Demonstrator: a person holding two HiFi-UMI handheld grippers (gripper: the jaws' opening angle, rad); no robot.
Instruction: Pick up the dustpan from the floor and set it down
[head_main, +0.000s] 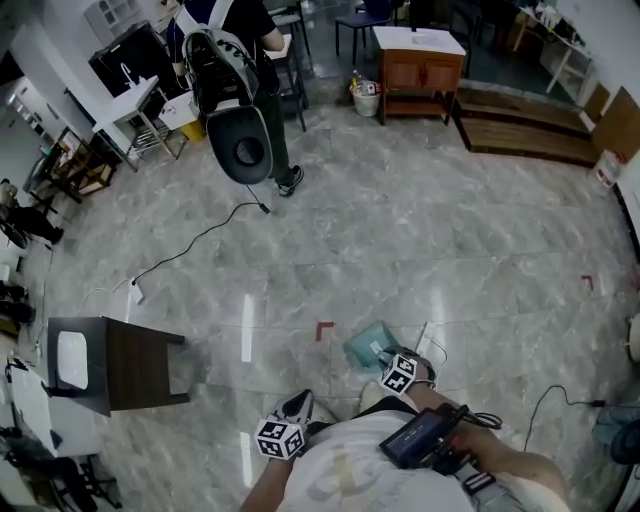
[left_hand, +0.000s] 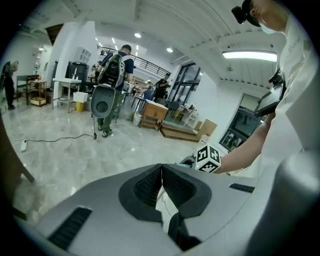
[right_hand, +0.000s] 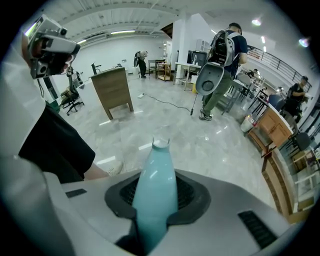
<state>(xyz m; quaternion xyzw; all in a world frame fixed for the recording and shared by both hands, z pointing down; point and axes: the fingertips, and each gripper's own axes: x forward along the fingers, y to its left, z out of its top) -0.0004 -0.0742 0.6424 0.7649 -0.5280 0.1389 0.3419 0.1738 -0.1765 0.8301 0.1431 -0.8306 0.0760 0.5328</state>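
Note:
The pale teal dustpan (head_main: 366, 344) is low over the marble floor just ahead of my feet; whether it touches the floor I cannot tell. My right gripper (head_main: 388, 358) points steeply down and is shut on its handle. In the right gripper view the light blue handle (right_hand: 156, 182) stands up between the dark pads (right_hand: 187, 196), its tip pointing away from the camera. My left gripper (head_main: 299, 404) hangs to the left, close to my body, away from the dustpan. Its pads (left_hand: 172, 187) meet with nothing between them. The right gripper's marker cube (left_hand: 208, 158) shows beyond them.
A dark wooden side table (head_main: 120, 364) stands to the left. A black cable (head_main: 190, 245) runs across the floor toward a person with a backpack (head_main: 240, 95) at the back. A red tape mark (head_main: 323, 330) and thin white cords (head_main: 432, 342) lie beside the dustpan. A wooden cabinet (head_main: 420, 68) is far back.

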